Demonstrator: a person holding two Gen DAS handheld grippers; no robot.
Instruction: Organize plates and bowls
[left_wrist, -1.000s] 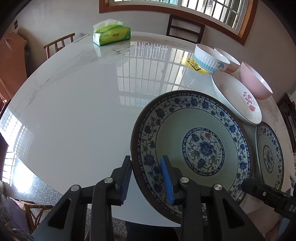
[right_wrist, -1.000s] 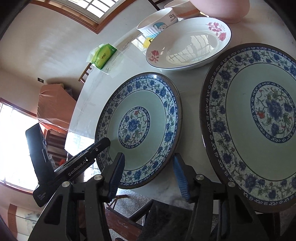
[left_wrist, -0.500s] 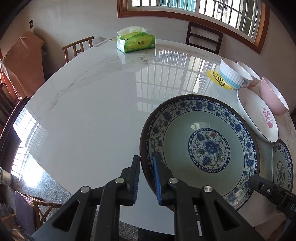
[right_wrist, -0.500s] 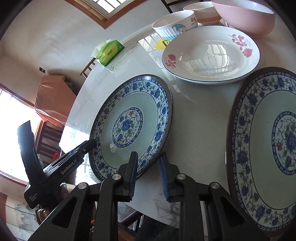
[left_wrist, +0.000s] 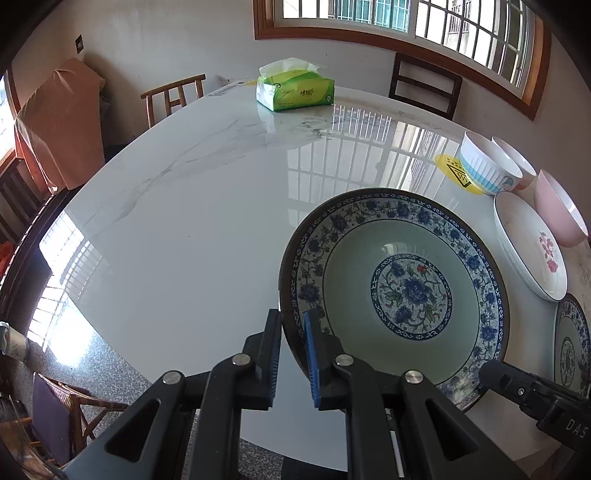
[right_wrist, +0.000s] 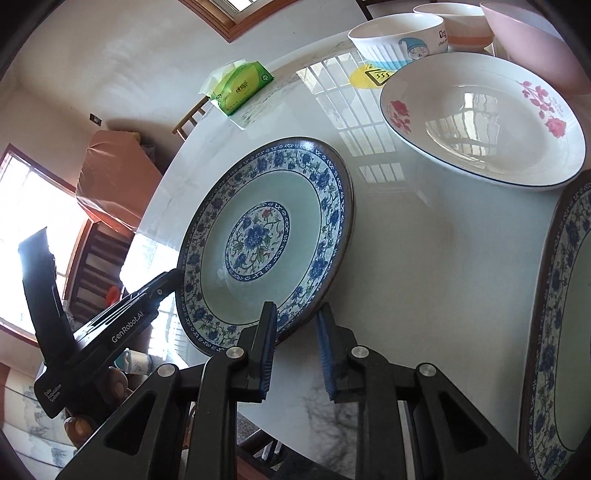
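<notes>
A blue-and-white floral plate (left_wrist: 399, 288) is held by both grippers and tilted up off the white marble table (left_wrist: 192, 206). My left gripper (left_wrist: 291, 354) is shut on its near left rim. My right gripper (right_wrist: 295, 343) is shut on its other rim; the plate also shows in the right wrist view (right_wrist: 266, 236). A second blue floral plate (right_wrist: 565, 325) lies flat at the right. A white rose-pattern plate (right_wrist: 480, 118) lies behind it. A white cartoon bowl (right_wrist: 395, 40), a cup-like bowl (right_wrist: 465, 29) and a pink bowl (right_wrist: 532, 40) stand at the back right.
A green tissue pack (left_wrist: 295, 90) sits at the table's far side. A yellow warning sticker (left_wrist: 456, 173) lies by the bowls. Wooden chairs (left_wrist: 173, 98) stand around the table, and its near edge is just below the grippers.
Both grippers have closed onto the plate's opposite rims. The plate has lifted and tilted up from the table, and both views have risen with it.
</notes>
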